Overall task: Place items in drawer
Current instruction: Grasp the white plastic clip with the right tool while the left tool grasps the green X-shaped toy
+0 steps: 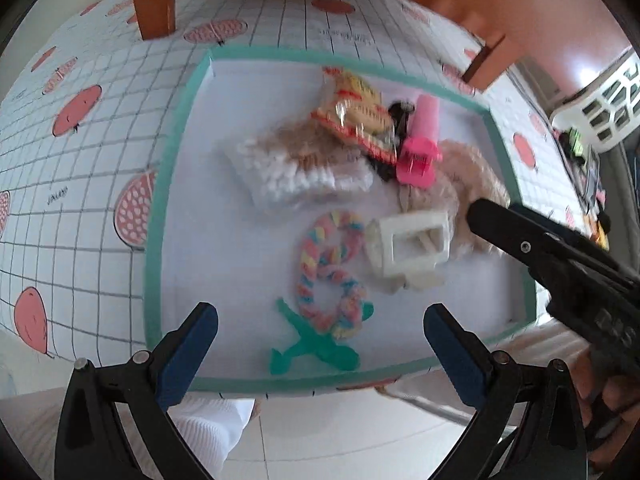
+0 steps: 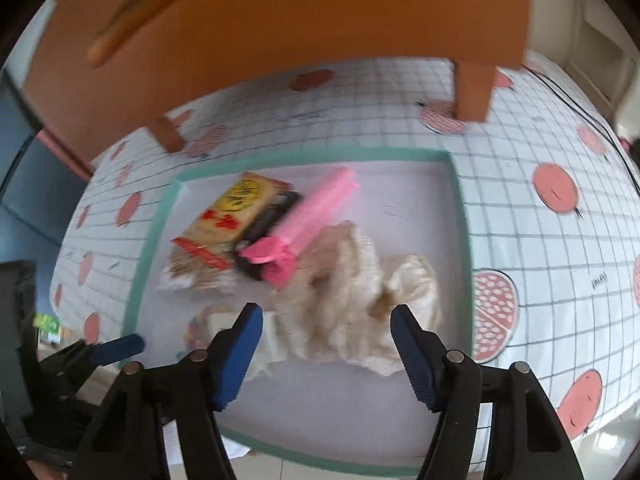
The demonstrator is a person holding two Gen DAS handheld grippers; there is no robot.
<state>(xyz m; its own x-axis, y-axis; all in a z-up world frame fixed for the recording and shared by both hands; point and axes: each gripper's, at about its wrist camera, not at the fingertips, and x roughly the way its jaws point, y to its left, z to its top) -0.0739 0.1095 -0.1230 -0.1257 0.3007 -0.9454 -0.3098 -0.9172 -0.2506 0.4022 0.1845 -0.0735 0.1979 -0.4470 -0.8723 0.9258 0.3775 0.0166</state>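
Observation:
The open drawer (image 1: 160, 216) has a teal rim and a white floor. Inside lie a snack packet (image 1: 356, 110), a pink clip (image 1: 420, 148), a white knitted cloth (image 1: 296, 176), a beige cloth (image 1: 464, 180), a white claw clip (image 1: 408, 248), a pastel braided rope (image 1: 328, 276) and a green clip (image 1: 316, 350). My left gripper (image 1: 320, 356) hangs open over the drawer's near edge, empty. My right gripper (image 2: 326, 354) is open above the beige cloth (image 2: 352, 288), holding nothing; the pink clip (image 2: 304, 220) and snack packet (image 2: 232, 216) lie beyond it.
The drawer (image 2: 460, 216) sits in a surface covered with white grid-and-fruit print (image 1: 80, 160). An orange wooden piece of furniture (image 2: 280, 20) on legs stands behind it. A white plastic basket (image 1: 604, 100) is at the far right. Tiled floor (image 1: 320, 432) shows below.

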